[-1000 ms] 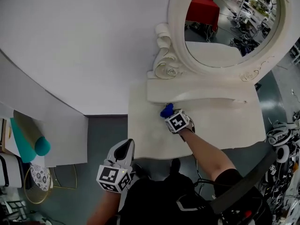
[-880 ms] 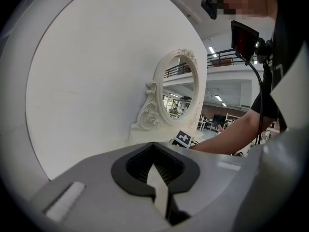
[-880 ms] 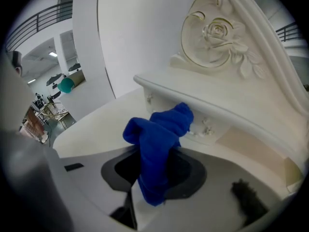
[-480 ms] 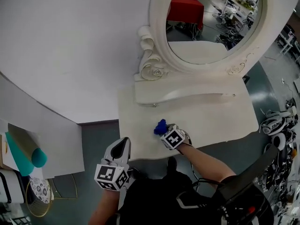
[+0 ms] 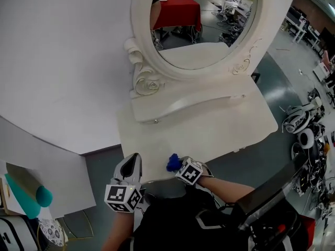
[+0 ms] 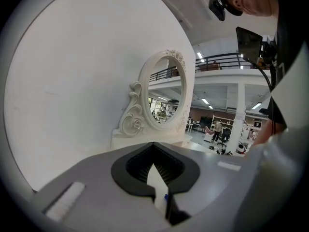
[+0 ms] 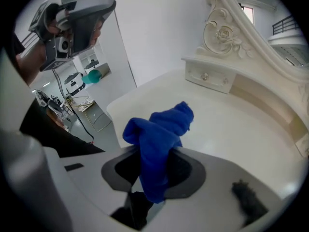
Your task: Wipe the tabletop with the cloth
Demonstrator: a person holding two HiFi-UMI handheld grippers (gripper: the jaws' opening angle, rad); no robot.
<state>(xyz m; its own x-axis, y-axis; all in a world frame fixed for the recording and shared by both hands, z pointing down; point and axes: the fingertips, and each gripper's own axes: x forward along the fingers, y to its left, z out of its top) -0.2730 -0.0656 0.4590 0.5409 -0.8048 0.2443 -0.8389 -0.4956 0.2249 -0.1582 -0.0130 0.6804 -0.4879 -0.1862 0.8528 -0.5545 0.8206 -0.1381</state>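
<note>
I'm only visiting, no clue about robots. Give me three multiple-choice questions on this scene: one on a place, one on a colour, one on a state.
1. Where is the cloth? A) on the mirror B) in the right gripper C) on the floor
2. Its colour? A) red B) yellow C) blue
3. The left gripper is A) empty B) holding the cloth C) holding a brush
Answers: 1 B, it is bunched between those jaws; 2 C, plainly blue; 3 A, nothing between its jaws.
</note>
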